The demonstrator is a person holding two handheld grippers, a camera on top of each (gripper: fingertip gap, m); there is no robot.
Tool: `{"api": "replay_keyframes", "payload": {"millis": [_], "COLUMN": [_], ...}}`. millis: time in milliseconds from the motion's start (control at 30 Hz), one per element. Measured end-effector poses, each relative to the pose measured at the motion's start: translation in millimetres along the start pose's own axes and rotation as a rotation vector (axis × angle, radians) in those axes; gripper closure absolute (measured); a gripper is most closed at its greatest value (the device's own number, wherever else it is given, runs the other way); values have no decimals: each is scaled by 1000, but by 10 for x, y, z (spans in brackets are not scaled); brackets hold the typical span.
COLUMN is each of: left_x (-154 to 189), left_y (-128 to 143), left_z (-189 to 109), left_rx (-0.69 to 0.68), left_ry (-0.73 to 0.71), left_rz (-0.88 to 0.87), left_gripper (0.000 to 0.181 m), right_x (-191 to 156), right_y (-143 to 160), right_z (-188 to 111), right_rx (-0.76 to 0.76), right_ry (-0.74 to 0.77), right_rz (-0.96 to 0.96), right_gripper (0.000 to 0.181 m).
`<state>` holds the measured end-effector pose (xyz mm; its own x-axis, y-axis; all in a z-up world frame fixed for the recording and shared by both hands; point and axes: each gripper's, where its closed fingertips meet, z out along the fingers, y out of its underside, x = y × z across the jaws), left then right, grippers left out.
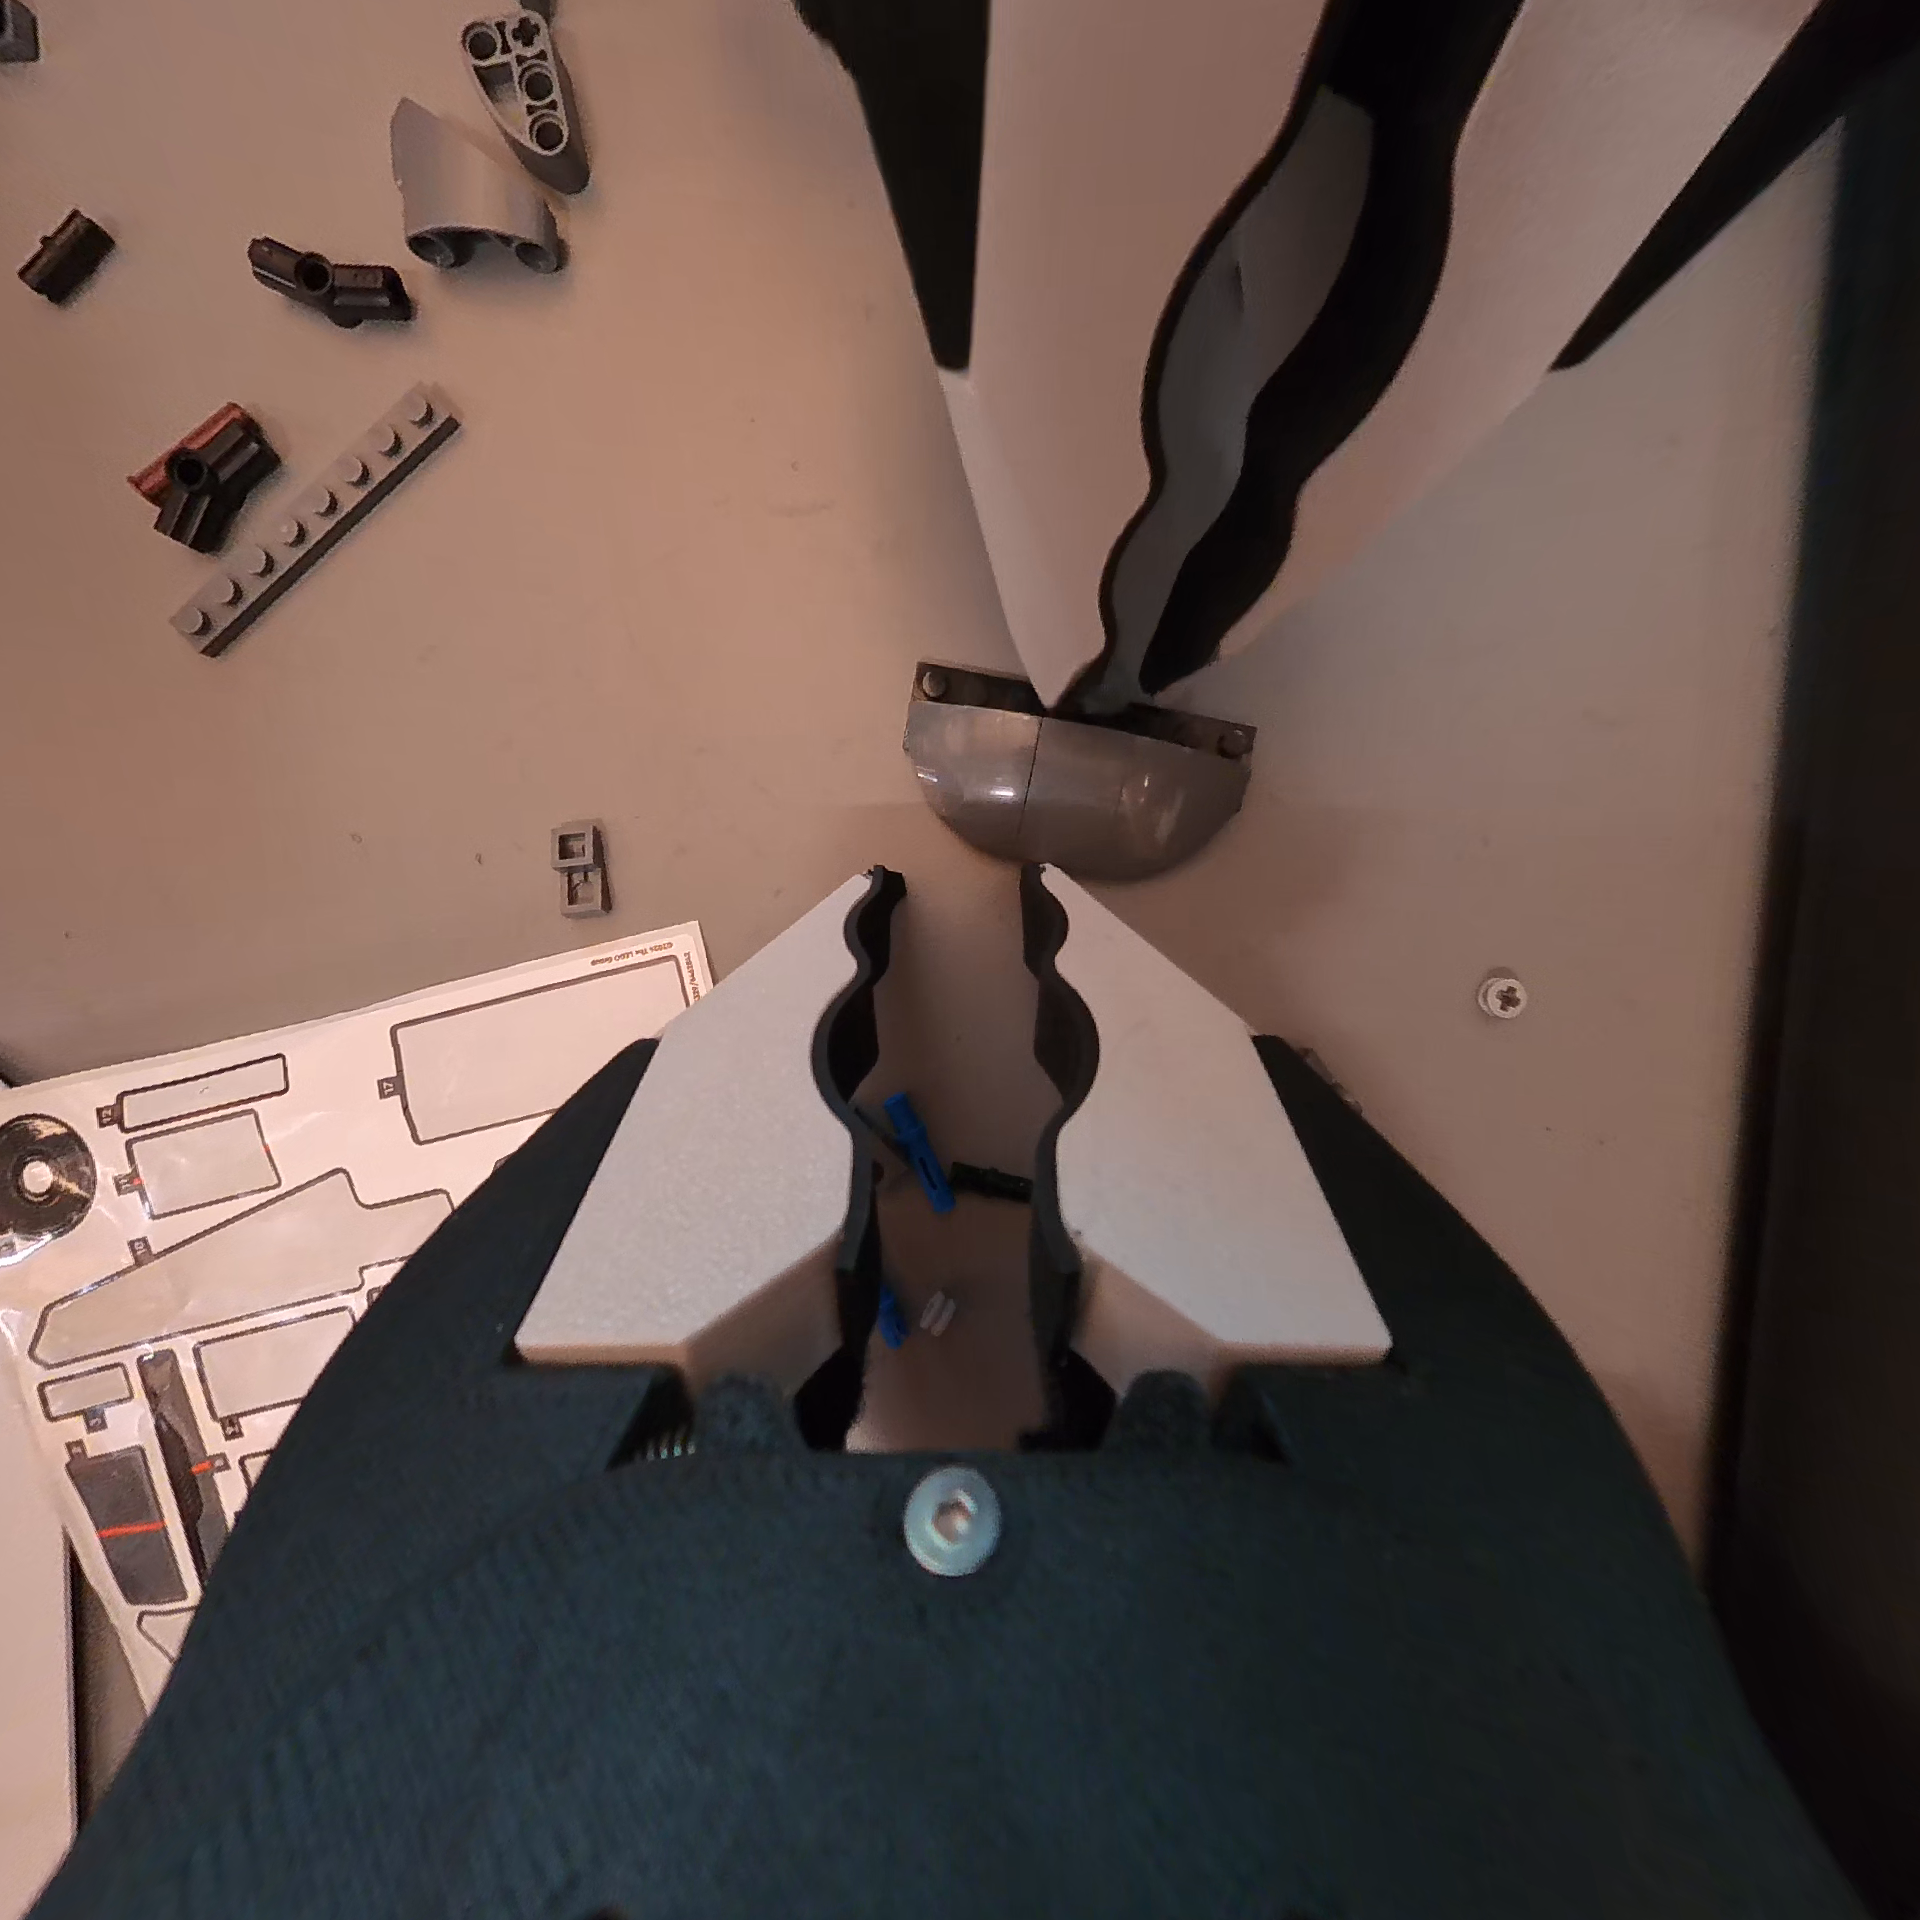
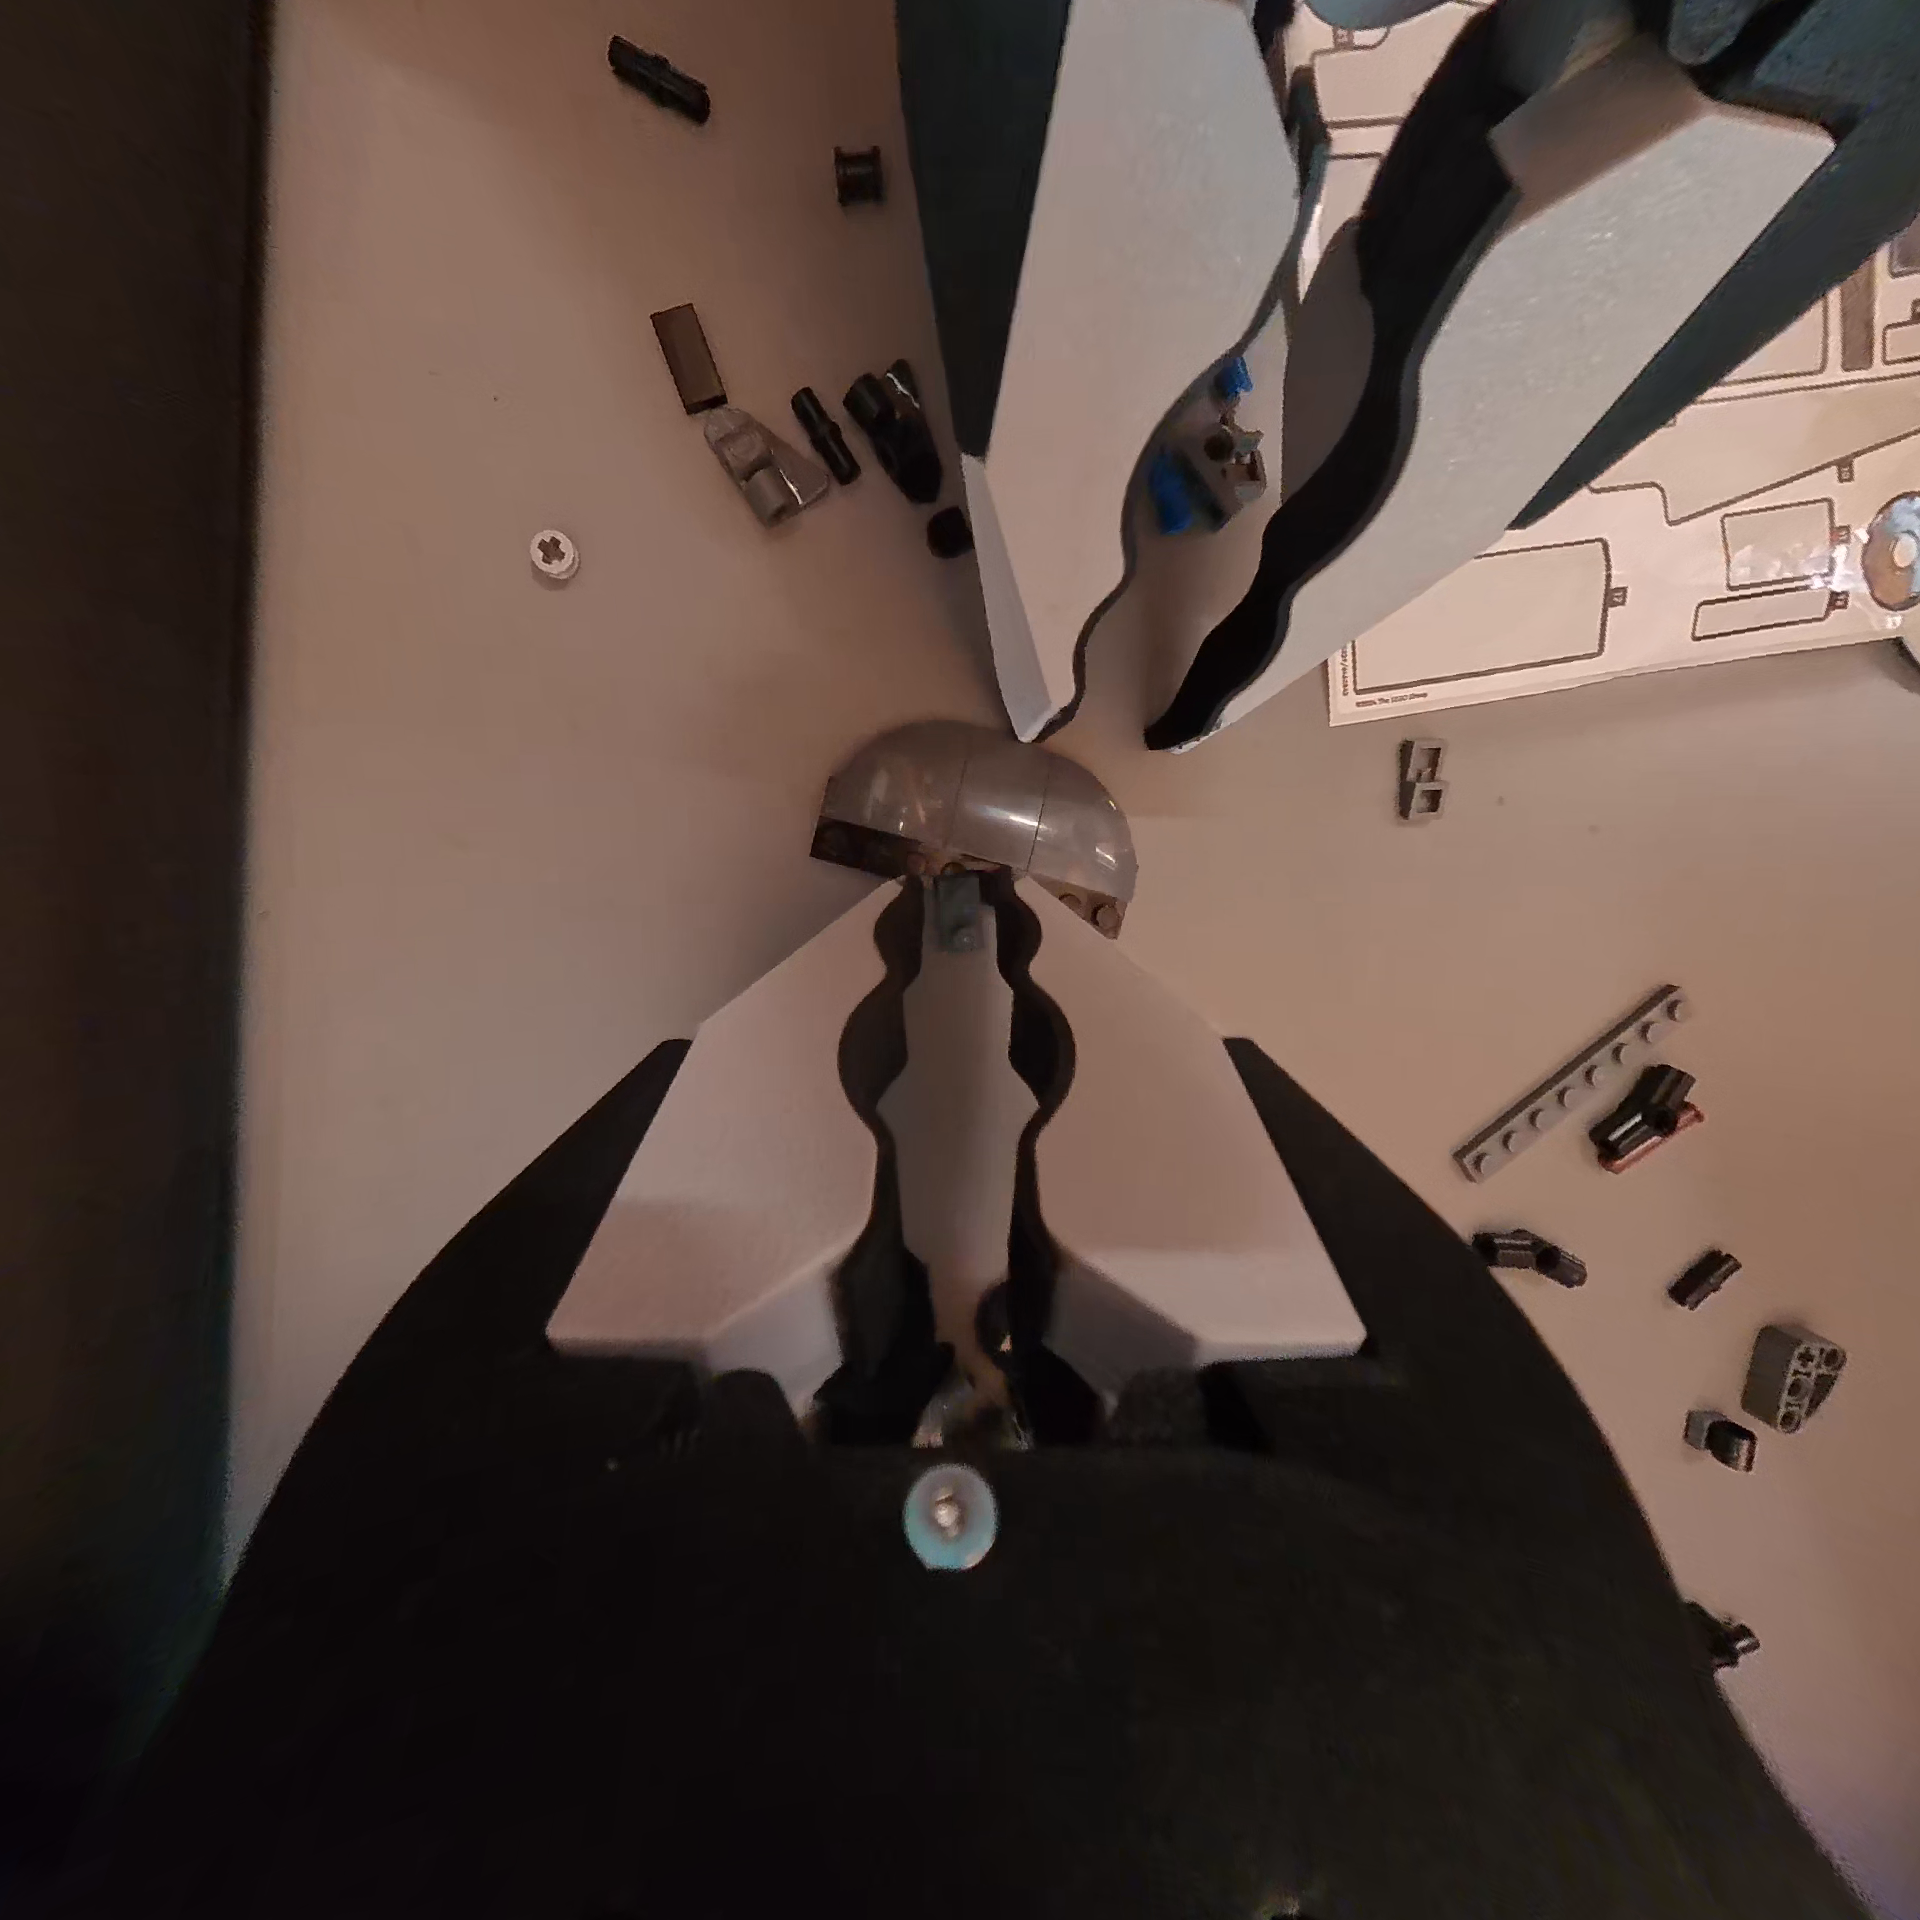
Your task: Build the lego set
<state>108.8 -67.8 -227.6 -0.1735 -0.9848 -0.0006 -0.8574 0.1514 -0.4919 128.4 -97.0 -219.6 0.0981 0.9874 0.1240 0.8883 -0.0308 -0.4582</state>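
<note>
Right gripper (image 2: 954, 920): I have its jaws nearly together, pinching a small blue-grey studded lego clip piece (image 2: 956, 906) at the tips, so I can press it onto the build.
Left gripper (image 1: 961, 883): I keep it parted with nothing between the fingers; its tips sit just beside the rounded face of the build, in my judgement to brace it against the push.
Dome assembly (image 1: 1075, 795): the grey half-round lego shell with a dark studded plate along its flat edge lies on the pale tabletop (image 1: 675, 623) between the two grippers; the clip meets its flat edge.
Blue pins (image 1: 920, 1148): small blue plastic connectors lie on the table under the left gripper.
Sticker sheet (image 1: 312, 1143): white printed sheet lies left of my left gripper, out of the work.
Spare parts: a long grey studded plate (image 1: 317, 520) and a grey curved panel (image 1: 468, 203) lie farther off, well apart from the dome.
</note>
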Motion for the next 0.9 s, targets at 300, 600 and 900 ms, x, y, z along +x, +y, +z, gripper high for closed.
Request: {"api": "replay_keyframes", "payload": {"millis": [300,600,900], "left_x": [8,8,9], "left_y": [0,-1,-3], "left_z": [0,2,4], "left_rx": [-4,-5,-4], "left_ry": [1,0,-1], "left_rz": [1,1,3], "left_gripper": [156,156,156], "right_x": [56,40,45], "right_y": [153,182,123], "right_z": [-53,-7,30], "right_rx": [-12,-28,-4], "right_ry": [-6,-25,-33], "right_rz": [88,100,98], "right_gripper": [167,169,176]}}
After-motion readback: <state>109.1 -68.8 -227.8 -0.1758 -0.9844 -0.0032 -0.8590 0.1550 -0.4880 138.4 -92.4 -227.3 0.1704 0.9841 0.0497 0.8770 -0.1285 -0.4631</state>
